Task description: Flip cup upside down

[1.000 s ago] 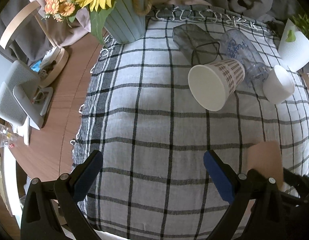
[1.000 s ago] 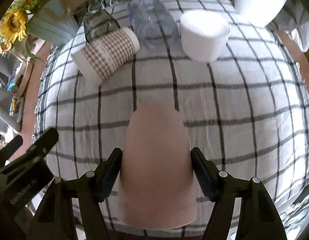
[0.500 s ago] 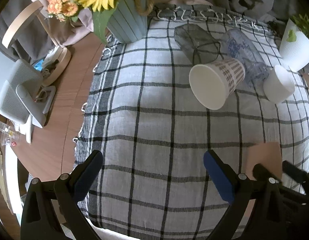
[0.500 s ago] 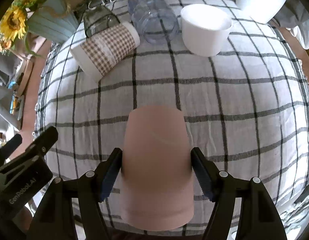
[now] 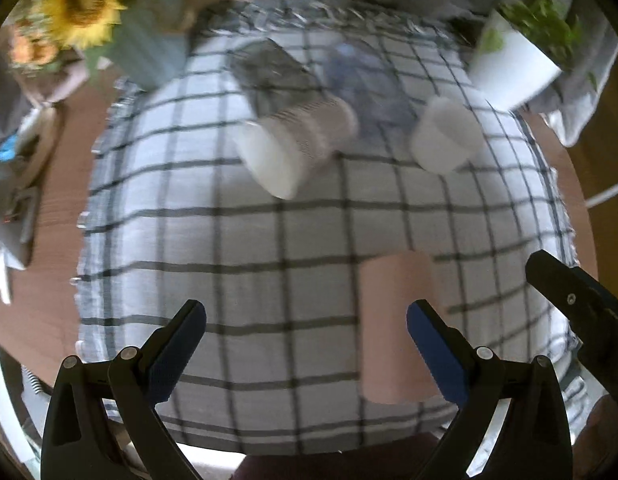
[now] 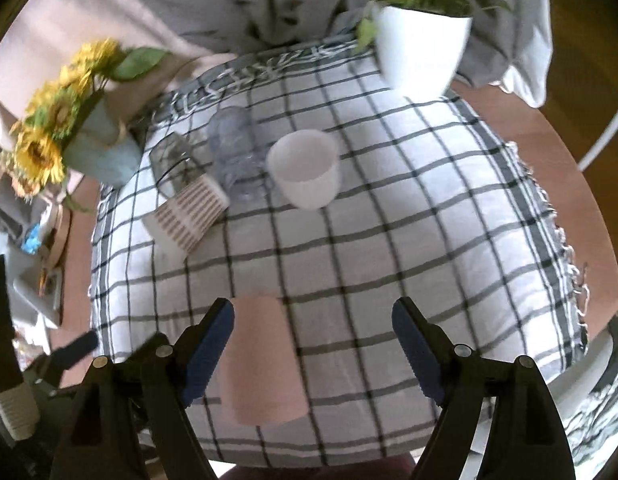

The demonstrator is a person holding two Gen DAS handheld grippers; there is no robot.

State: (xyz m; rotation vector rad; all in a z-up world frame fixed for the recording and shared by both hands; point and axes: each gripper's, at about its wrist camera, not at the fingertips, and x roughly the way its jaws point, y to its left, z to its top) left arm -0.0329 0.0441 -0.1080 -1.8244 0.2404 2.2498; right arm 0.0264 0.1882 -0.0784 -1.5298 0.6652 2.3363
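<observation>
A pink cup stands upside down on the checked cloth near the front edge; it also shows in the left wrist view. My right gripper is open, raised and pulled back, with the cup just inside its left finger, not gripped. My left gripper is open and empty, with the cup beside its right finger. The right gripper's body shows at the right edge of the left wrist view.
At the back lie a checked paper cup on its side, a clear plastic cup, a dark glass and a white cup. A sunflower vase stands back left, a white plant pot back right.
My right gripper opened, let go of the pink cup and pulled up and back. The cup now stands upside down on the cloth. My left gripper swung right and lifted.
</observation>
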